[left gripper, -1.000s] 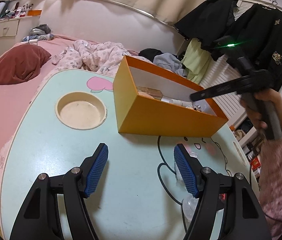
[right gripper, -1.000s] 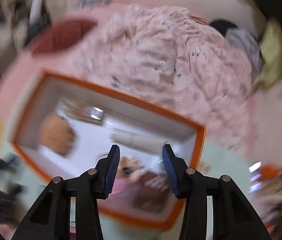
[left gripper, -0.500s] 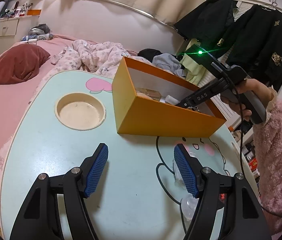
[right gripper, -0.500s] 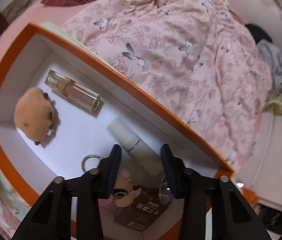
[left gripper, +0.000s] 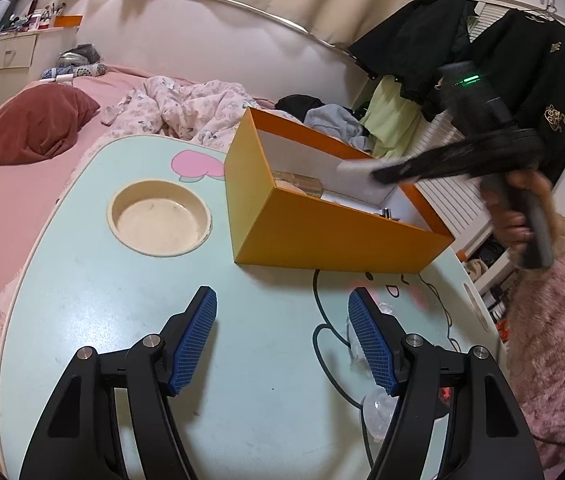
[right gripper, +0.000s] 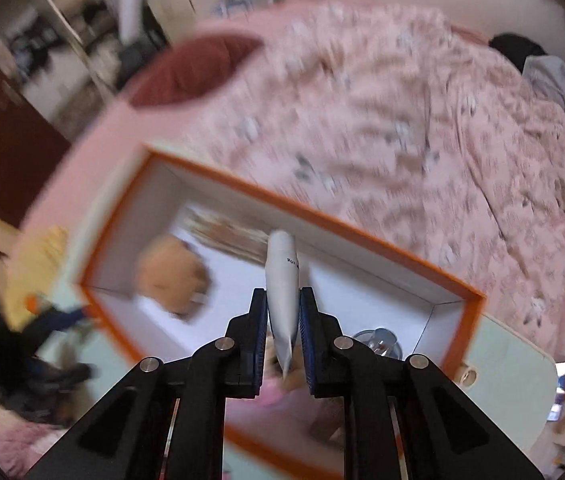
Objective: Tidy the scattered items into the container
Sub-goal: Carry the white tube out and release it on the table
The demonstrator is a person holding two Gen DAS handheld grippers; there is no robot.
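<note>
**Over the orange box: a tube in the right gripper**

Between the blue pads of the right gripper [right gripper: 283, 322] stands a slim white plastic tube [right gripper: 281, 280], and the jaws are clamped on it near its flat crimped end, with the rounded cap pointing away. The tube hangs above the open orange cardboard box with white inside [right gripper: 120, 236], which sits on the pale green cartoon-printed desk [left gripper: 122, 312]. In the box lie a tan plush toy [right gripper: 172, 276] and a shiny metal piece [right gripper: 378, 340]; the rest is too blurred to name.

The left gripper [left gripper: 282, 342] hovers low over the desk, its jaws apart and empty. Just beside its right finger lies a crumpled clear plastic wrapper [left gripper: 378, 412].

I judge that the step in hand is repositioning the tube over the box. The next move calls for lowering it to a free place on the box floor, then parting the jaws. The wrapper looks yet to be collected.
</note>
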